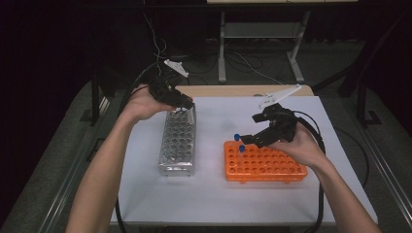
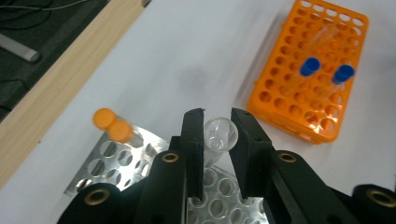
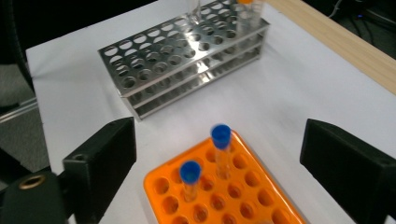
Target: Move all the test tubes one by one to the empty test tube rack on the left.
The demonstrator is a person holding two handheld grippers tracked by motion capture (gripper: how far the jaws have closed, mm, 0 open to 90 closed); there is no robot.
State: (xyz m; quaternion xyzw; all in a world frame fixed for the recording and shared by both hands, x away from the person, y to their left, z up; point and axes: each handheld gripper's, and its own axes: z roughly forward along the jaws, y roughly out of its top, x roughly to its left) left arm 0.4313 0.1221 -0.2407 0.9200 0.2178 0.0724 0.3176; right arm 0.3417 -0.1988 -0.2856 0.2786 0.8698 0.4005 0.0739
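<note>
My left gripper (image 1: 187, 107) (image 2: 217, 120) is shut on a clear uncapped tube (image 2: 220, 139), held over the far end of the steel rack (image 1: 178, 145) (image 2: 116, 163). Two orange-capped tubes (image 2: 113, 124) stand in that rack's far corner. My right gripper (image 1: 248, 129) (image 3: 219, 144) is open, its jaws wide apart above the near-left corner of the orange rack (image 1: 265, 166) (image 3: 243, 191). Two blue-capped tubes (image 1: 238, 138) (image 3: 221, 136) stand in that corner, below and between the jaws, untouched. In the right gripper view the steel rack (image 3: 177, 60) lies beyond.
Both racks sit on a white mat (image 1: 218, 194) covering a wooden table (image 1: 233, 91). Most holes in both racks hold nothing. Cables trail from each gripper off the table sides. A metal frame (image 1: 222, 43) and loose wires stand on the dark floor behind.
</note>
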